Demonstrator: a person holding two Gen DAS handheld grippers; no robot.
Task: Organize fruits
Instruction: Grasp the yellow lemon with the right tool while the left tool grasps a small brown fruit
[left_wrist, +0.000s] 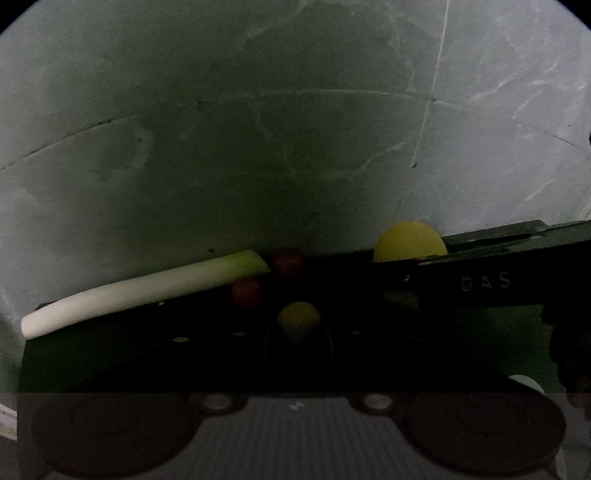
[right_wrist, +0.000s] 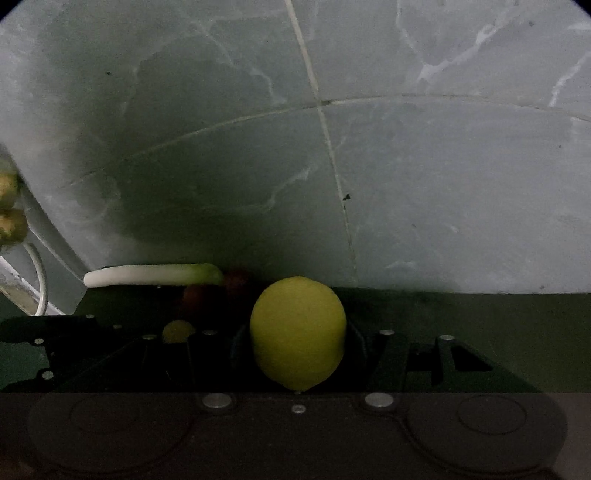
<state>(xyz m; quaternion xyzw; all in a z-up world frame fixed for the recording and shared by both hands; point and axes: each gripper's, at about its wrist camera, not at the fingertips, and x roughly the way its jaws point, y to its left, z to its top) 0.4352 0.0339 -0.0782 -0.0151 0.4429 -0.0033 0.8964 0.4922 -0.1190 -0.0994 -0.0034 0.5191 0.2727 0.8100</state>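
Note:
In the right wrist view a yellow-green lemon (right_wrist: 297, 332) sits between my right gripper's (right_wrist: 297, 343) dark jaws, which are closed on its sides. The lemon also shows in the left wrist view (left_wrist: 409, 242), beyond the right gripper's black body (left_wrist: 480, 266). In the left wrist view a small yellow fruit (left_wrist: 298, 317) sits between my left gripper's (left_wrist: 298, 332) barely visible dark jaws. Two dark red fruits (left_wrist: 286, 260) (left_wrist: 246, 291) and a white-green leek (left_wrist: 144, 288) lie just beyond it. The leek (right_wrist: 155, 275) and small yellow fruit (right_wrist: 178, 330) also show in the right wrist view.
A grey marbled tiled wall (right_wrist: 406, 184) fills the background close ahead. Everything rests on a dark green surface (right_wrist: 480, 310). At the far left of the right wrist view are a white cable (right_wrist: 38, 280) and blurred yellow-green items (right_wrist: 9, 221).

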